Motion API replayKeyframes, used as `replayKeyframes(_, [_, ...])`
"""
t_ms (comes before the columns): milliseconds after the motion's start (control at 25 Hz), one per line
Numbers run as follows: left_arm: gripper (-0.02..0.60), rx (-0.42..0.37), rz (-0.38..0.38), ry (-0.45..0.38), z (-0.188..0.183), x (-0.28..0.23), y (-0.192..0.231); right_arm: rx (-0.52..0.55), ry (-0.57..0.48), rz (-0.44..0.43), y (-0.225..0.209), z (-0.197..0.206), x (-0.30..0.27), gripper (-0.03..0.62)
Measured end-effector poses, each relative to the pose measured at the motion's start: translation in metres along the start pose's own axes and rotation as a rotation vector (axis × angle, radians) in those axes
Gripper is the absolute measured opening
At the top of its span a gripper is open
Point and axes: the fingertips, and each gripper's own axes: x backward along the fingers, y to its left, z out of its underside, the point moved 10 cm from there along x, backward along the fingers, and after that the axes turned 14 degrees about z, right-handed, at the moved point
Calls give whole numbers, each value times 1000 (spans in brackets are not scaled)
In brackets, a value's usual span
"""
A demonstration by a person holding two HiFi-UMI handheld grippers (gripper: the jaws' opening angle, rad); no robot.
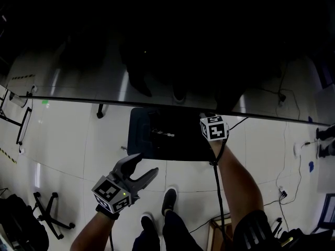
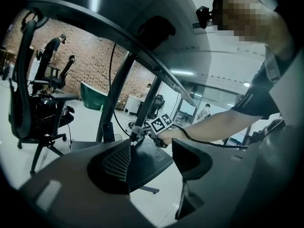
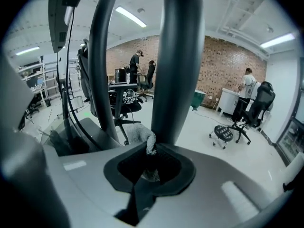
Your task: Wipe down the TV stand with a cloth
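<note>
Right gripper view: the right gripper [image 3: 151,169] is clenched, its jaws pinched together on a grey-white cloth [image 3: 148,145].
Cloth: a crumpled tuft pokes out past the jaw tips, just in front of the foot of the TV stand's thick dark post [image 3: 178,56]; whether it touches the post cannot be told.
Left gripper view: the left gripper [image 2: 152,148] is released, with its jaws wide apart and nothing between the pads.
Through the left jaws: the stand's flat dark base [image 2: 147,167] lies beyond, with the right gripper's marker cube [image 2: 160,123] over its far side.
Head view, right side: the right arm reaches to the far right corner of the base, close under the lower edge of the TV [image 1: 157,88].
Head view, left side: the left gripper hangs over the white floor [image 1: 78,135], near and to the left of the base and apart from it.
Far left: an office chair [image 2: 38,103] stands on the floor.
Far background: a brick wall [image 3: 228,65] runs behind several people and more chairs.
</note>
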Motion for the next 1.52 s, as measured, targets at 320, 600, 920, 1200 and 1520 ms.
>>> replayKeyframes(320, [301, -103, 20, 36, -9, 2, -6, -159, -176, -240, 35, -16, 97, 38])
replayKeyframes(600, [308, -266, 44, 83, -26, -1, -22, -230, -272, -465, 88, -37, 208, 38])
replayKeyframes(920, [307, -351, 41, 131, -21, 7, -41, -243, -255, -630, 139, -37, 269, 41])
replayKeyframes(1200, [197, -486, 53, 241, -11, 9, -44, -279, -164, -713, 156, -34, 265, 48])
replayKeyframes(1520, [80, -336, -33, 169, -6, 8, -1, -330, -170, -692, 147, -32, 244, 121])
